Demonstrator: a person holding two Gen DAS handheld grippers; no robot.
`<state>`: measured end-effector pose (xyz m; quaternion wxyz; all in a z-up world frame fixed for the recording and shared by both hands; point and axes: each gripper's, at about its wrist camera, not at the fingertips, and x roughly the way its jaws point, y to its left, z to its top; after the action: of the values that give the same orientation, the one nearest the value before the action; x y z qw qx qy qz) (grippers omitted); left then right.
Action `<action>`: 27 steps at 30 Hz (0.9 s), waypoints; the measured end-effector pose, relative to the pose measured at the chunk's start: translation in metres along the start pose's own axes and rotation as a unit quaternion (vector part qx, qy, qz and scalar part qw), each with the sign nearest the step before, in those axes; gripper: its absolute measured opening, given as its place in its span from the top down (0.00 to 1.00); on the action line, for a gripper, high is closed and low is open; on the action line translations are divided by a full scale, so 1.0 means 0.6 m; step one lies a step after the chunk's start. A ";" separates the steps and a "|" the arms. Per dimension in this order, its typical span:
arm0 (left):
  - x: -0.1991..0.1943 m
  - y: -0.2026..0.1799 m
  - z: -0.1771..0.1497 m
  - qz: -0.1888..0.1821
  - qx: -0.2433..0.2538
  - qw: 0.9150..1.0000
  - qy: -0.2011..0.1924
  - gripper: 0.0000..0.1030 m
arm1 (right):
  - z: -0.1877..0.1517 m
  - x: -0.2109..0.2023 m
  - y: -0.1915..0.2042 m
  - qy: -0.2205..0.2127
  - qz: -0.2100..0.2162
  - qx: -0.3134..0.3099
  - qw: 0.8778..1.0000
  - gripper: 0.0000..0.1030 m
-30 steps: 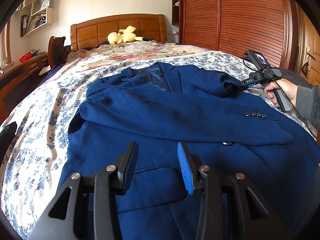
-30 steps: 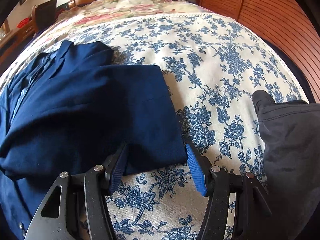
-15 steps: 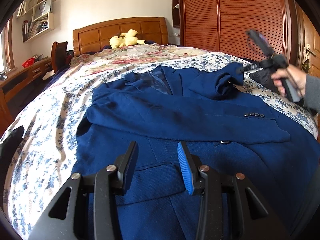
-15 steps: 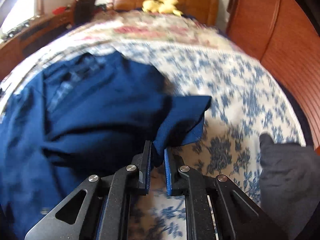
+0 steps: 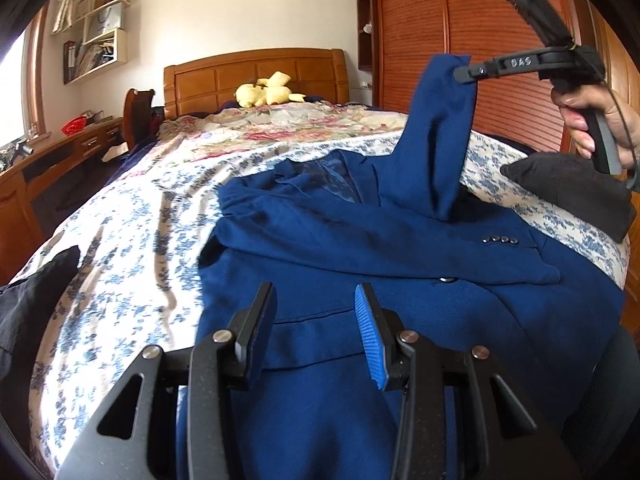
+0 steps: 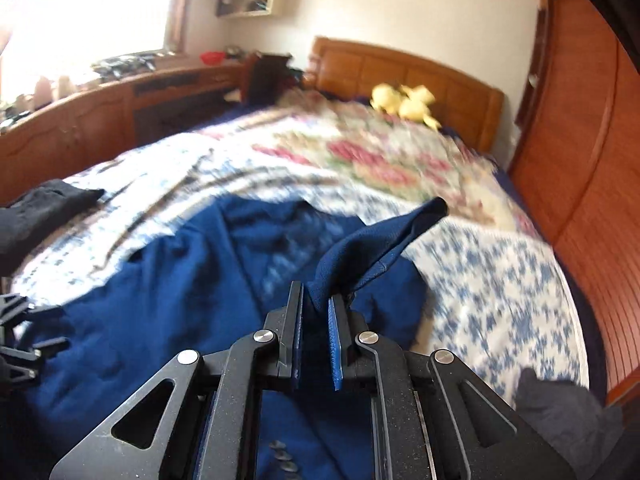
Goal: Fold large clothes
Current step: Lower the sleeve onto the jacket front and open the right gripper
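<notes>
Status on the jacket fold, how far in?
Early. Done: one sleeve lies folded across the blue jacket front. In hand: right gripper is shut on the other sleeve, lifted above the bed. Left gripper is open over the hem, holding nothing. Left: lay that sleeve across, then fold the body.

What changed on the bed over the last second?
The right gripper closed on the blue jacket's sleeve and lifted its cuff off the floral bedspread. The left gripper stayed open above the jacket's front, which stayed flat.
</notes>
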<state>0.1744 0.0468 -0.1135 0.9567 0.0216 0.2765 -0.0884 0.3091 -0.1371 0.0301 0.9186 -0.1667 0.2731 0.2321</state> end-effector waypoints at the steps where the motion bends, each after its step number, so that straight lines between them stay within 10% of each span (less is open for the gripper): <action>1: -0.005 0.005 -0.001 0.002 -0.003 1.000 -0.002 0.62 | 0.008 -0.006 0.015 -0.006 0.005 -0.006 1.000 0.92; 10: -0.030 0.052 -0.004 0.021 -0.028 0.999 -0.014 0.62 | 0.035 -0.045 0.136 -0.025 0.064 -0.055 0.996 0.92; 27: -0.033 0.076 -0.003 0.027 -0.044 0.998 -0.020 0.62 | -0.130 -0.007 0.218 0.050 0.117 -0.014 0.992 0.92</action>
<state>0.1651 0.0952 -0.1050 0.9642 -0.0151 0.2598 -0.0502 0.2052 -0.0630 -0.0529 0.8676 -0.1582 0.3332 0.3335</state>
